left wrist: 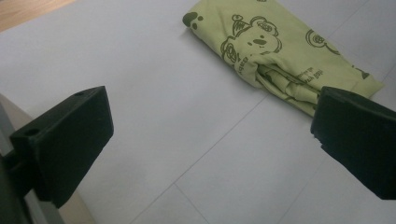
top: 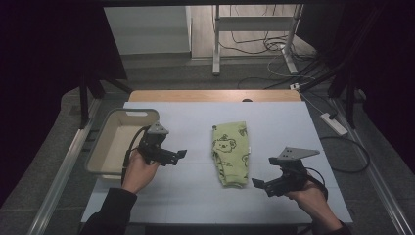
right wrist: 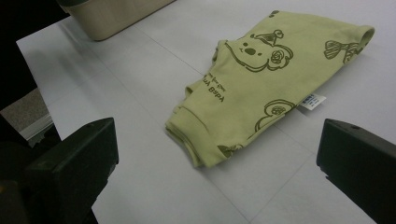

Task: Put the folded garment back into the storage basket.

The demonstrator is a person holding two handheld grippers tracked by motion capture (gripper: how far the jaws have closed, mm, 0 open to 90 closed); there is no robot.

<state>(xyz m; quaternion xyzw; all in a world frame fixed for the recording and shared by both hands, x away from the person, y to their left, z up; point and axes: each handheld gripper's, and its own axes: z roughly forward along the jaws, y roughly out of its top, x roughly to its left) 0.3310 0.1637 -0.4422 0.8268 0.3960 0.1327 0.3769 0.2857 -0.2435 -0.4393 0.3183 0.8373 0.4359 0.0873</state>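
- We note a beige bin (top: pixel 113 139) at about 9 o'clock from the table's middle, at the left edge of the white sheet (top: pixel 191 196); its inside looks empty from above. In the right gripper view its wall (right wrist: pixel 112 16) sits at 11 o'clock, well apart from the garment.
- A folded green garment (top: pixel 229 152) with bear prints lies flat near the sheet's middle, between the two grippers and touched by neither. A small white tag (right wrist: pixel 311 102) pokes out from one edge.
- Nothing lies on the sheet between either gripper and the garment; we see bare sheet only.
- Beyond the table at 12 o'clock we see a white frame stand (top: pixel 254 29) and loose cables on the floor; a power strip (top: pixel 334 123) lies at 3 o'clock, off the table.
- Left gripper (top: pixel 181 154): held in the left hand (top: pixel 139 171) just beside the bin, jaws pointing toward 3 o'clock at the garment (left wrist: pixel 280 51). Jaws stand wide apart and hold nothing.
- Right gripper (top: pixel 257 184): held in the right hand (top: pixel 308 192) at about 5 o'clock from the garment (right wrist: pixel 275 79), jaws pointing toward 9 o'clock. Jaws wide apart, nothing between them.
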